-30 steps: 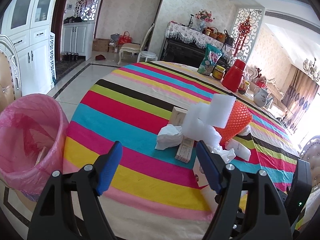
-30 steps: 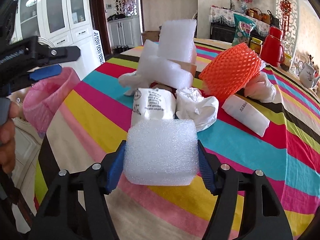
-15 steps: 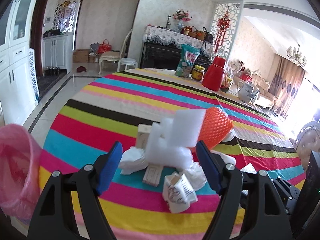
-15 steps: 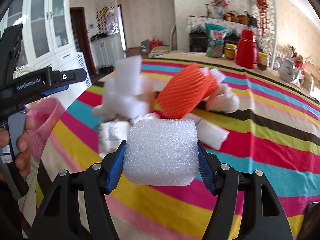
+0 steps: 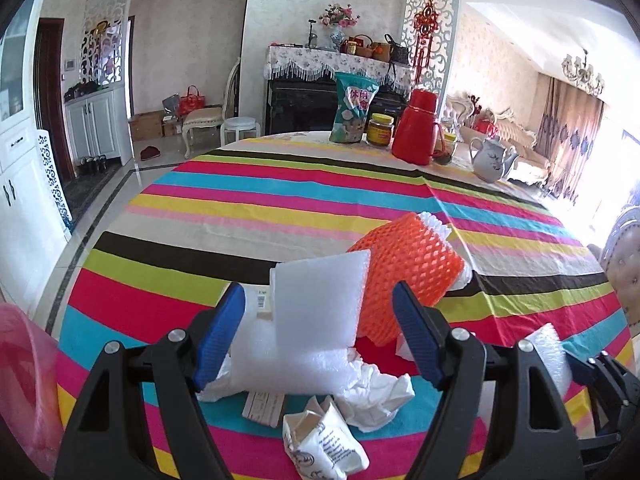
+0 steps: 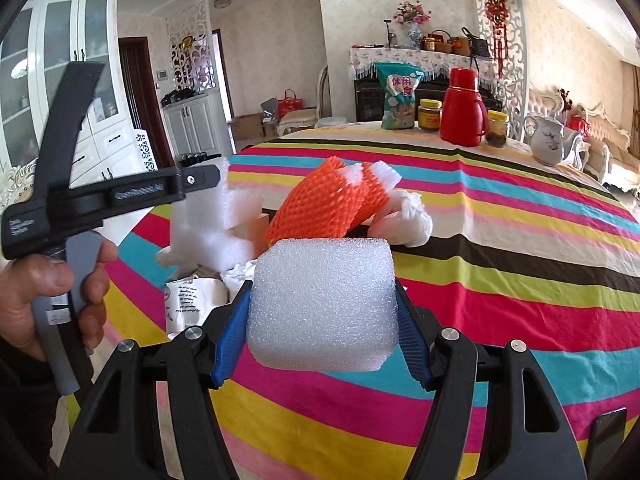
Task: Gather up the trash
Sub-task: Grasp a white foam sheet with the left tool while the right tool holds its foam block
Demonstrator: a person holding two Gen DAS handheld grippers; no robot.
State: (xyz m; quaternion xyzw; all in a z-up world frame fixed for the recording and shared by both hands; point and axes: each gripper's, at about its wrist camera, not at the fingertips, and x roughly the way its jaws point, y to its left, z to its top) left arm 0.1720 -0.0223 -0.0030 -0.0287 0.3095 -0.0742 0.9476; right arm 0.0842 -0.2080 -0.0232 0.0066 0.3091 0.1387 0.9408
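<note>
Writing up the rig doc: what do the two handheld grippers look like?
Both match: black plastic frames, silver screws, blue ribbed pads. Left gripper, right gripper. The right wrist view shows the left unit's black body with white lettering and a grey trigger handle. No cables visible.

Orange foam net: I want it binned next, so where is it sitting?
In the left wrist view the orange foam net lies on the striped tablecloth, right of the upright white foam slab, beyond the crumpled tissue.

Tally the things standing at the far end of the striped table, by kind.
Snack bag: 1
Yellow-lidded jars: 2
Red thermos: 1
White teapot: 1
Total: 5
</note>
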